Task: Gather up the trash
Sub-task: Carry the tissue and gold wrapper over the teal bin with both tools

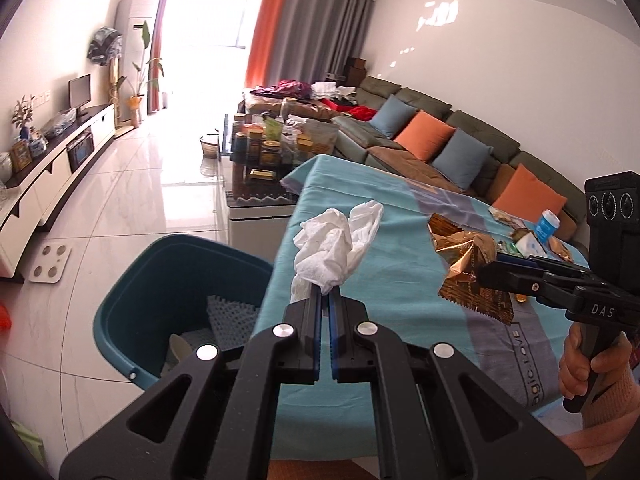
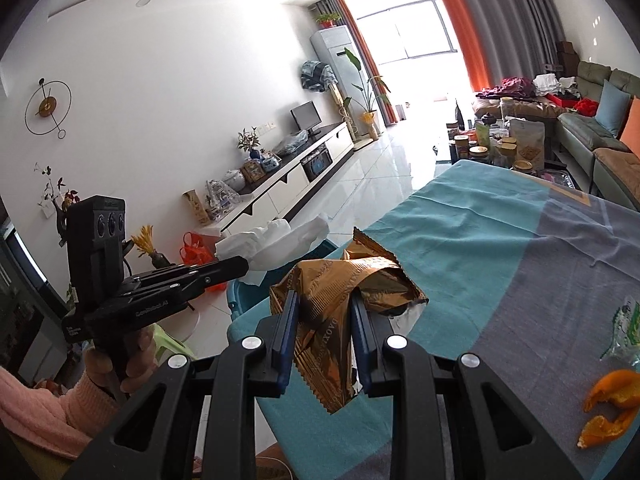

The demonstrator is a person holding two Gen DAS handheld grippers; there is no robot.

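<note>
Left wrist view looks across a desk [image 1: 384, 256] draped in a teal and grey cloth, in a bright living room with a glossy tiled floor [image 1: 132, 184], a long sofa [image 1: 460, 140] bearing blue and orange cushions, a cluttered coffee table [image 1: 260, 168], orange and grey curtains [image 1: 304, 28], and a low white TV cabinet [image 1: 52, 176] along the far wall. A teal bin [image 1: 160, 296] stands on the floor just beside the desk's edge, with some waste already inside.

The left gripper [image 1: 325, 294] has its jaws pressed together on the lower end of a crumpled white tissue [image 1: 332, 244]. The tissue is soft and creased, standing up and away from the jaw tips above the edge of the desk beside the bin, its long axis roughly in line with the gripper.

The right gripper [image 2: 324, 304] has its jaws narrowly apart, clamped on a crinkled gold foil wrapper [image 2: 340, 300] with printed lettering and a serrated end. It is held above the desk near its edge; its long axis runs between the jaws, the serrated end hanging toward the camera and the crumpled bulk pointing forward.

Orange peel [image 2: 608, 404] and a green-printed plastic wrapper [image 2: 624, 332] lie on the grey part of the cloth.
</note>
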